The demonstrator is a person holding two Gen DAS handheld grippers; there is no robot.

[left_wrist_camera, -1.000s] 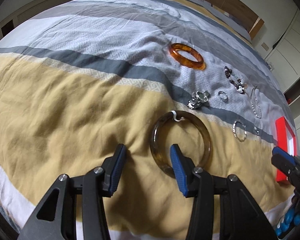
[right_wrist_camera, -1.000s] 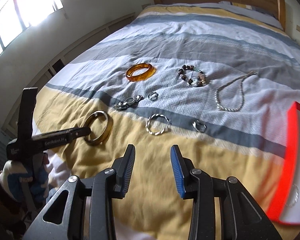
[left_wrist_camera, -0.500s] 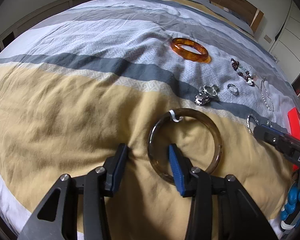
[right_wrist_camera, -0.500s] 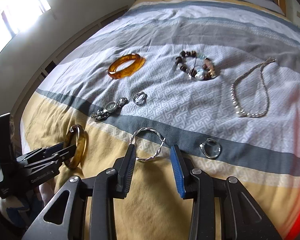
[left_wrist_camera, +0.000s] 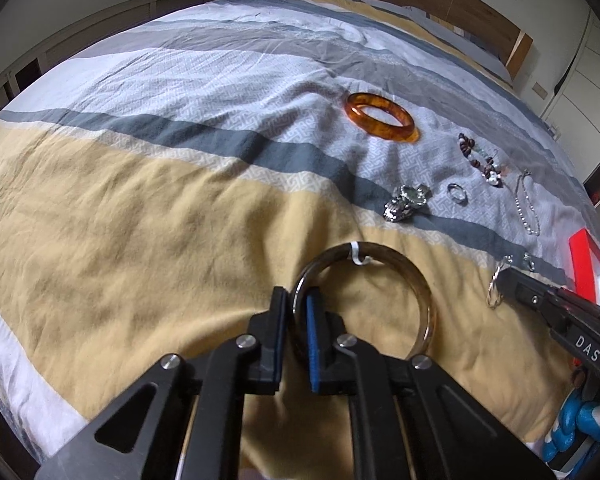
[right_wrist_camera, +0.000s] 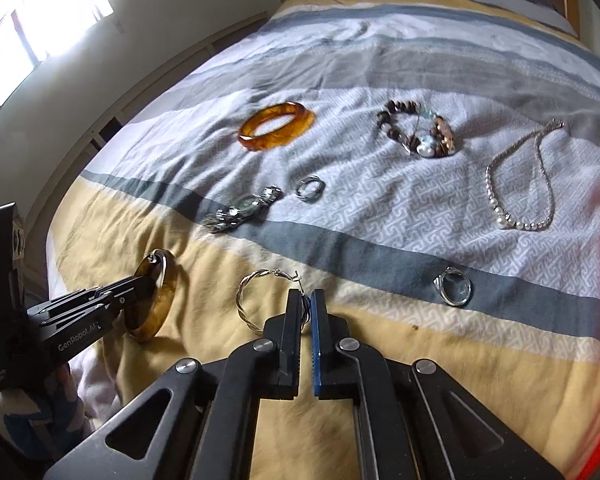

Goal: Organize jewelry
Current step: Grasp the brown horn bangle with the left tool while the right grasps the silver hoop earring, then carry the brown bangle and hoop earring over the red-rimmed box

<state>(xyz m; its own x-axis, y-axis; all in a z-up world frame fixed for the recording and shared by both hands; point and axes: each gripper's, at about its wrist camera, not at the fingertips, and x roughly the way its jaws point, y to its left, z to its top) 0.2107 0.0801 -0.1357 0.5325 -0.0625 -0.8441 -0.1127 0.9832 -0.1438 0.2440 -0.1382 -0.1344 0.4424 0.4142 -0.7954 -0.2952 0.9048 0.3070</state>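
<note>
A dark tortoiseshell bangle [left_wrist_camera: 380, 276], a loop of white thread tied round its far rim, lies on the yellow band of a striped bedspread [left_wrist_camera: 140, 220] near the foot edge, its near-left rim between the closing jaws of the left gripper [left_wrist_camera: 296, 320], whose pads press on it. In the right wrist view the right gripper [right_wrist_camera: 307, 312] is clamped on the near rim of a twisted silver hoop earring [right_wrist_camera: 256, 300], also on the yellow band. Further up the spread, on the grey-and-white stripes, lie one amber bangle [right_wrist_camera: 274, 126], one beaded bracelet [right_wrist_camera: 418, 132], one pearl necklace [right_wrist_camera: 518, 196], one silver watch [right_wrist_camera: 240, 210] and two silver rings [right_wrist_camera: 309, 189] [right_wrist_camera: 452, 286]. A red-rimmed box [left_wrist_camera: 588, 264] sits at the right edge of the bed; what it holds cannot be made out. A blue-and-white glove [left_wrist_camera: 576, 428] shows beneath the right gripper's handle.
</note>
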